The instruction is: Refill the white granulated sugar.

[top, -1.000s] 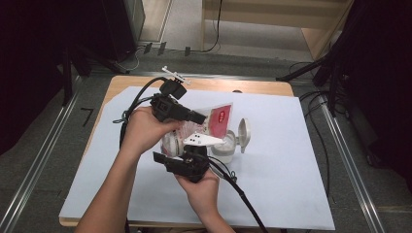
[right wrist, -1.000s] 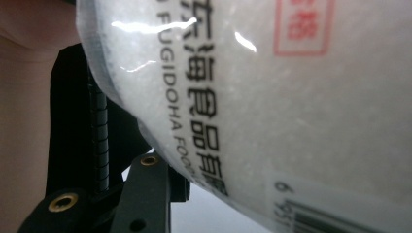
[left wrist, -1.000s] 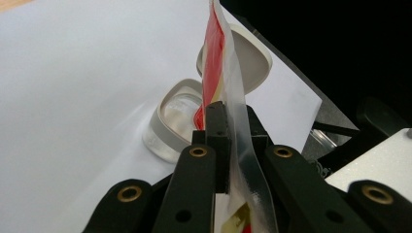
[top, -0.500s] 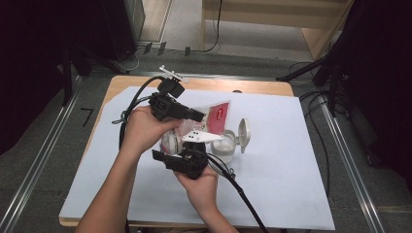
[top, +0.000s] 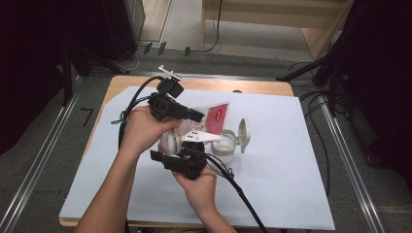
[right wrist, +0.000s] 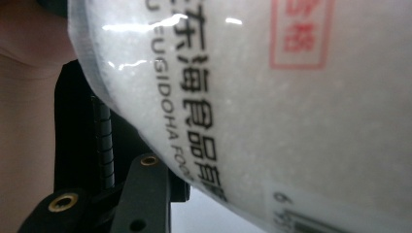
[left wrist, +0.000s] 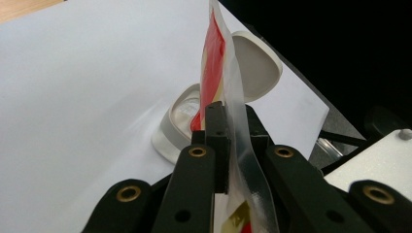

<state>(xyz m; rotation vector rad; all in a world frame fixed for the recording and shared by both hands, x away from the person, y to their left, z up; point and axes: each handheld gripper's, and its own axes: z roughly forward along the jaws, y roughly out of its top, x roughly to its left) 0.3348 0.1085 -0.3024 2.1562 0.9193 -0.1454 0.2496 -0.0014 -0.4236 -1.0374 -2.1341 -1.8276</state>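
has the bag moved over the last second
No. In the high view the bag sits in the same spot above the open white container, its red corner at the same distance from the raised lid.

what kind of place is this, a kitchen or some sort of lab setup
Probably a lab or recording setup, not a kitchen: the wooden table is covered with a plain white sheet, metal floor rails run along both sides, and loose cables trail across a grey floor edged by dark curtains.
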